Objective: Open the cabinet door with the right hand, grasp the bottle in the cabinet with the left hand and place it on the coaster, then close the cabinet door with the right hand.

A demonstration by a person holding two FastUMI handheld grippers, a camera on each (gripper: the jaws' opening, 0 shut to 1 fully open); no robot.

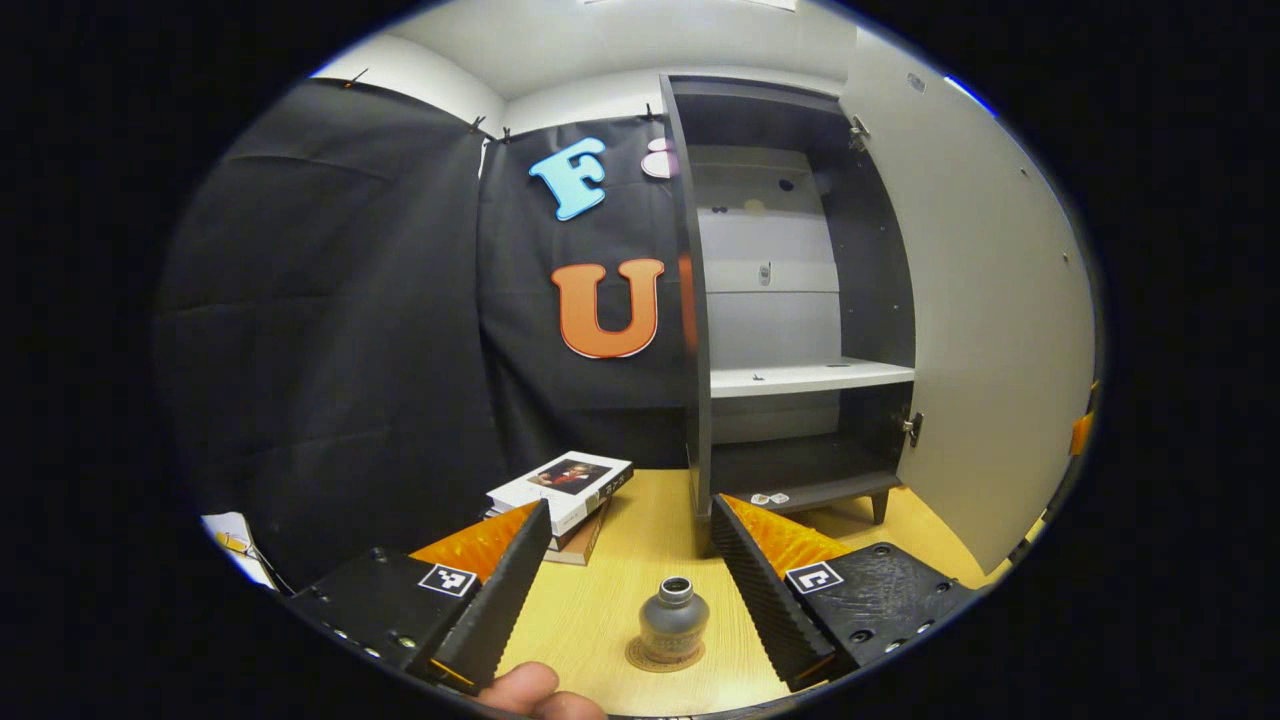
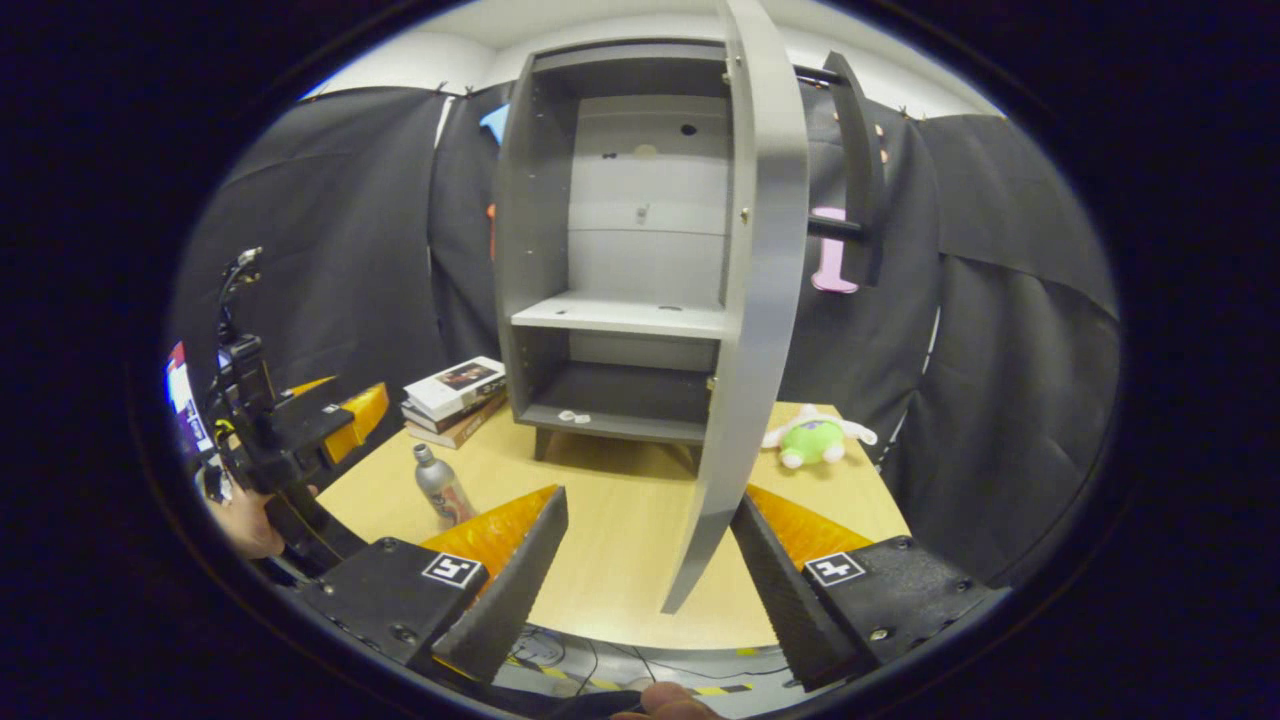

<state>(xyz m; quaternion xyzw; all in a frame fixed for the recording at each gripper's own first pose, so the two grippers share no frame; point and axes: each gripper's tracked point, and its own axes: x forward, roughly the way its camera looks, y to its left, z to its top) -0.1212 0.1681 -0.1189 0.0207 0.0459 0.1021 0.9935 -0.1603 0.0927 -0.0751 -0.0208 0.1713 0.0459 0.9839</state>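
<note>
Low in the left gripper view, the bottle [image 1: 672, 620] stands upright on the coaster [image 1: 664, 657], on the bench [image 1: 600, 590], between the spread fingers of the left tool [image 1: 630, 580], touching neither. At centre of the right gripper view, the cabinet door [image 2: 755, 300] stands open above the right tool [image 2: 650, 560], whose fingers are spread, holding nothing.
</note>
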